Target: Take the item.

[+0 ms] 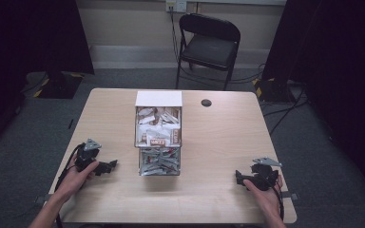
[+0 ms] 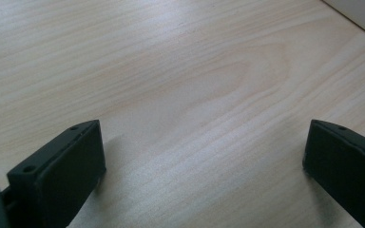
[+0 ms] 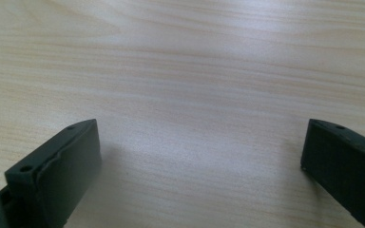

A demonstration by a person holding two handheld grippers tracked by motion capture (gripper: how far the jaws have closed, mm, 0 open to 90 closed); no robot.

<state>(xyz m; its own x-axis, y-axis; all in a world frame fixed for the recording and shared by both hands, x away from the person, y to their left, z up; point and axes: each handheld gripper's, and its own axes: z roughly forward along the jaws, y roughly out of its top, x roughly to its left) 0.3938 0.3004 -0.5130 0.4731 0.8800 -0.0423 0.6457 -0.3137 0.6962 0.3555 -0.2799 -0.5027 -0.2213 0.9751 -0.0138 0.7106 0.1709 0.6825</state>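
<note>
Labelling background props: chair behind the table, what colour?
Black, seat and frame alike; the folding chair shows best in the high view.

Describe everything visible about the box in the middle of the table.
The box stands upright at the middle of the wooden table, between the two grippers and touching neither. Its white lid is flipped open at the far end. The upper compartment holds white and brown packets; the near, clear-looking section holds a jumble of greyish pieces too small to identify.

The right gripper (image 3: 199,156) holds its fingers (image 3: 62,171) wide apart over the table (image 3: 195,71).
</note>
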